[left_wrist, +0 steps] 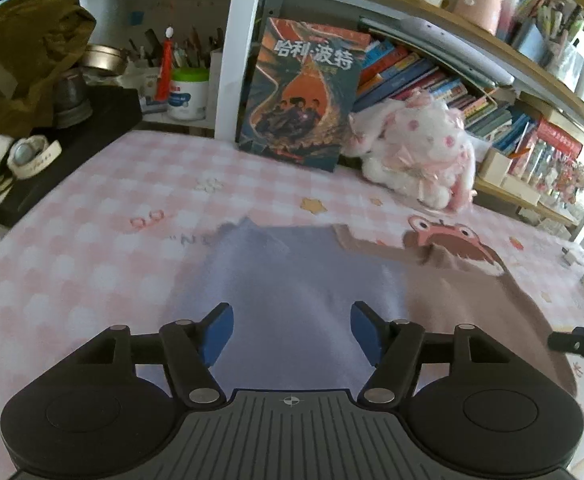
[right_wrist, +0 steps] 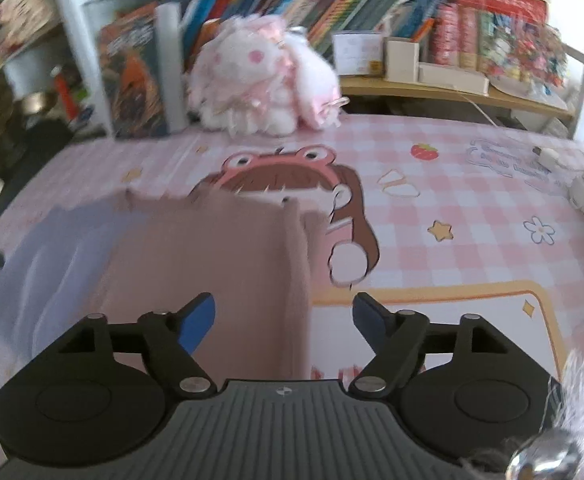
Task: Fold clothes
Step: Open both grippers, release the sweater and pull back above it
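Two flat garments lie side by side on the pink checked tablecloth (left_wrist: 92, 248). A lavender cloth (left_wrist: 292, 280) lies to the left and a dusty-pink cloth (left_wrist: 471, 308) to the right. My left gripper (left_wrist: 292, 334) hovers open over the lavender cloth, nothing between its blue pads. In the right wrist view the dusty-pink cloth (right_wrist: 228, 264) fills the centre, with the lavender cloth (right_wrist: 48, 268) at its left. My right gripper (right_wrist: 284, 322) is open above the pink cloth's right edge. The right gripper's black tip (left_wrist: 579, 342) shows at the left view's right edge.
At the back stand a large book (left_wrist: 303, 92), a white-and-pink plush toy (left_wrist: 415, 152) and shelves full of books (left_wrist: 451, 84). Dark items and a watch (left_wrist: 32, 156) sit at the left edge. A white charger (right_wrist: 547, 156) and small objects lie at the table's right end.
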`<state>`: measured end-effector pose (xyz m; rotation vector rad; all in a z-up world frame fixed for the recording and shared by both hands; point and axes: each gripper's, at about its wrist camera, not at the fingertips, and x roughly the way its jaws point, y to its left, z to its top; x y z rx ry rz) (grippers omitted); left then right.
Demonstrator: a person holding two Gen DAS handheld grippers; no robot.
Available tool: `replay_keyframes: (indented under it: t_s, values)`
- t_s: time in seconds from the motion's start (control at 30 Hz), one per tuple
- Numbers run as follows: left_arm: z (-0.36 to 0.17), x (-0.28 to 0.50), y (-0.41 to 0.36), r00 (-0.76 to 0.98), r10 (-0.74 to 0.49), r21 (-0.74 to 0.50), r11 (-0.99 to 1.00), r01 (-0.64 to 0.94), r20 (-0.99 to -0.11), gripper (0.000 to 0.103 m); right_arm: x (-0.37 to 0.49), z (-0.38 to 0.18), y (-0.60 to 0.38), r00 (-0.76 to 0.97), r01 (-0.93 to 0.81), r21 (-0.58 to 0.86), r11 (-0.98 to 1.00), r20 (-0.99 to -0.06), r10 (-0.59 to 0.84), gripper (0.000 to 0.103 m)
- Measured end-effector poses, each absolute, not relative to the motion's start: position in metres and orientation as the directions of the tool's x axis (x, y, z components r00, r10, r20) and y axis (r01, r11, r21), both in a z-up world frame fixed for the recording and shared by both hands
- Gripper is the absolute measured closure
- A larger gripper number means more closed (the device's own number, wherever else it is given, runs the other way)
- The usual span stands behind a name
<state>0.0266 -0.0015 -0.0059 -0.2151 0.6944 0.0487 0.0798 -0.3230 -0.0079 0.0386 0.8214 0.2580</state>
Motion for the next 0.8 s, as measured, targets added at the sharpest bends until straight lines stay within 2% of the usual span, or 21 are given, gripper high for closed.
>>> replay_keyframes:
  t_s: [0.2,0.43,0.67,0.8]
  values:
    - [-0.015,-0.004,-0.043,0.748,-0.011,-0.214,0.961,-0.176,-0.664,0.036,0.052,-0.009,-0.331,0.621,-0.329,0.106,0.938,-0.725,0.299,0.021]
    - [-0.022,-0.031,-0.087,0.728,0.006,-0.173,0.97,-0.171,-0.685,0.033,0.026,-0.014,-0.346,0.586,-0.426,0.076,0.902,-0.736,0.339,0.02]
    - [-0.02,-0.046,-0.105,0.726,0.032,-0.199,0.952,-0.23,-0.687,0.033,0.012,-0.018,-0.35,0.555,-0.501,0.054,0.864,-0.746,0.368,0.02]
    - [-0.016,-0.052,-0.11,0.721,0.06,-0.174,0.954,-0.245,-0.69,0.033,0.008,-0.02,-0.347,0.541,-0.519,0.062,0.853,-0.749,0.383,0.02]
